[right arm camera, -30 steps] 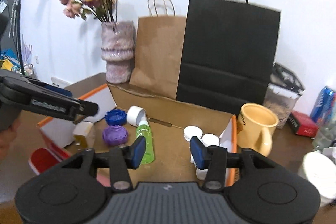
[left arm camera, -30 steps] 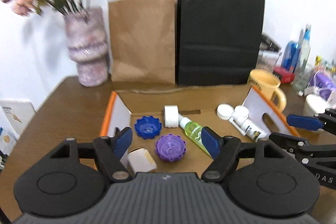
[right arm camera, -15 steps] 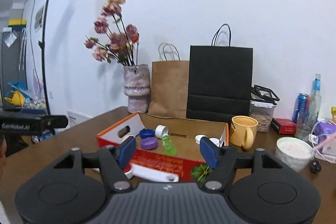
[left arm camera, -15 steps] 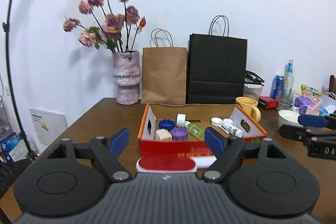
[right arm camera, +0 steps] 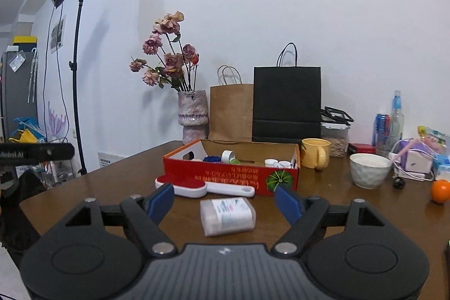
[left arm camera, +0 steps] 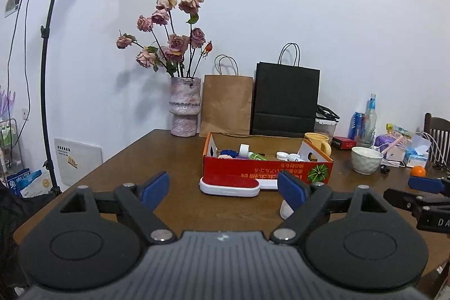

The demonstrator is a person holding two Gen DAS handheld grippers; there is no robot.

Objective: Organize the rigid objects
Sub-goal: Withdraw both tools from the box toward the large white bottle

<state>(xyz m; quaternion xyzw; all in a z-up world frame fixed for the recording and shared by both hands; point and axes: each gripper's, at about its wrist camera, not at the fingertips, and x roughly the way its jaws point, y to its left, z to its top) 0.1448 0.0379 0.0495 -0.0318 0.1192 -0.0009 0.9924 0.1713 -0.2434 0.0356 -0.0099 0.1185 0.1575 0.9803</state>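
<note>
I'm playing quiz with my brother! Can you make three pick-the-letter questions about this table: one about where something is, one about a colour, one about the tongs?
1. Where is the lint brush?
A. inside the red box
B. on the table in front of the red box
C. in the yellow mug

2. What colour is the taller paper bag?
A. black
B. green
C. pink

3. How are the right tongs?
A. shut on a bottle
B. open, gripping nothing
C. shut on a spoon

Answers: 1 B, it lies along the box's front wall. 2 A, it stands beside the brown bag. 3 B, the pads stand wide apart.
</note>
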